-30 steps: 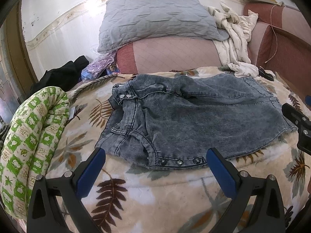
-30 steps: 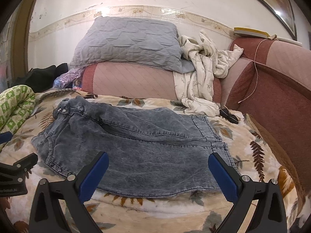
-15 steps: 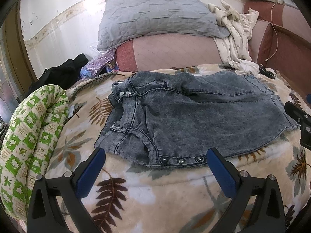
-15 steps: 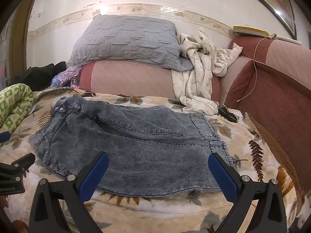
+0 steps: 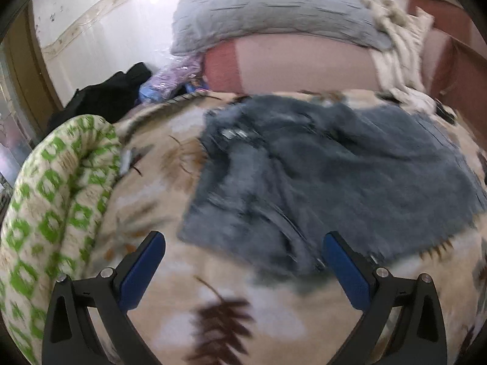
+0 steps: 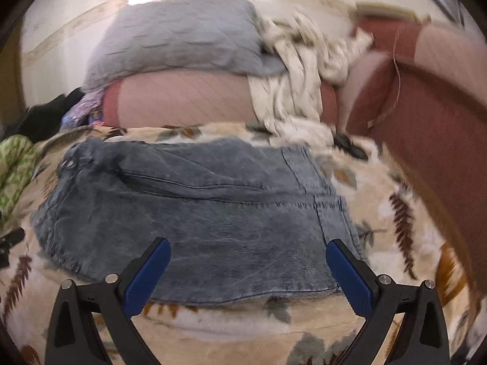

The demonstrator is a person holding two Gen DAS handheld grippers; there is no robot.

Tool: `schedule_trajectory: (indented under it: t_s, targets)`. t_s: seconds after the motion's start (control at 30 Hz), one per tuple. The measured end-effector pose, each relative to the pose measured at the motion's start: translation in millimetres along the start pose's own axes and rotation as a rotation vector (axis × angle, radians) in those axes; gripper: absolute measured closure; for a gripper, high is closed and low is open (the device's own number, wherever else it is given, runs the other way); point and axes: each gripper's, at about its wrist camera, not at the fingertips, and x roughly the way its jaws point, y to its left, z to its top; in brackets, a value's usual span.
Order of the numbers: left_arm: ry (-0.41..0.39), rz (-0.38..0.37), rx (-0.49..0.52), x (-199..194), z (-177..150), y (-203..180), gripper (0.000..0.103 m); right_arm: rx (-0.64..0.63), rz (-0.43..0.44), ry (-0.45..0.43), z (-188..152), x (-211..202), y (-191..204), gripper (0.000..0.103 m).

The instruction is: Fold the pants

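Observation:
Grey-blue denim pants (image 5: pixel 328 176) lie folded in half on the leaf-print blanket (image 5: pixel 213 313), waistband to the left, hems to the right; they also show in the right wrist view (image 6: pixel 197 222). My left gripper (image 5: pixel 243 270) is open and empty, just above the near waistband corner. My right gripper (image 6: pixel 248 276) is open and empty, over the near edge of the legs close to the hems. Both views are motion-blurred.
A green-and-white rolled quilt (image 5: pixel 51 213) lies at the left. A grey pillow (image 6: pixel 179 39) on a pink cushion (image 6: pixel 182 100), a cream cloth (image 6: pixel 298 70) and a red sofa back (image 6: pixel 426 121) stand behind. Black clothes (image 5: pixel 106 97) lie far left.
Both grippers have moved forward and down toward the pants' near edge; the pants now fill more of each view. Both stay open. The pants have not moved.

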Motion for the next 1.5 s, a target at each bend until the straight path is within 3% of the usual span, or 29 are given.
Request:
schedule_trajectory:
  t_s: [0.2,0.33,0.47,0.6,0.83,0.9,0.97,1.1,1.23,1.43,1.5]
  targets:
    - [0.035,0.098,0.000,41,69,42,0.000,-0.095,-0.057,0.007,39,37,-14,0.000]
    - [0.106,0.094,-0.061,85,109,69,0.000,-0.112,-0.024,0.036,64,70,-27,0.000]
    - [0.189,0.064,-0.169,137,143,89,0.000,-0.070,-0.042,0.058,87,103,-49,0.000]
    - [0.223,0.006,-0.282,177,165,96,0.000,-0.033,-0.067,0.061,104,129,-71,0.000]
    - [0.293,-0.045,-0.302,233,182,73,0.001,0.024,-0.066,0.087,134,179,-95,0.000]
    - [0.292,-0.092,-0.301,241,184,64,0.013,0.045,-0.061,0.117,143,196,-100,0.000]
    - [0.310,-0.154,-0.291,248,185,54,0.046,0.057,-0.049,0.146,151,213,-104,0.000]
    - [0.309,-0.187,-0.245,252,187,39,0.068,0.091,-0.024,0.198,159,242,-111,0.000]
    - [0.293,-0.212,-0.249,249,189,40,0.073,0.138,-0.039,0.244,164,268,-113,0.002]
    - [0.273,-0.222,-0.228,240,192,40,0.076,0.182,-0.060,0.365,155,310,-113,0.024]
    - [0.266,-0.227,-0.224,233,192,41,0.077,0.183,-0.030,0.368,152,314,-111,0.038]
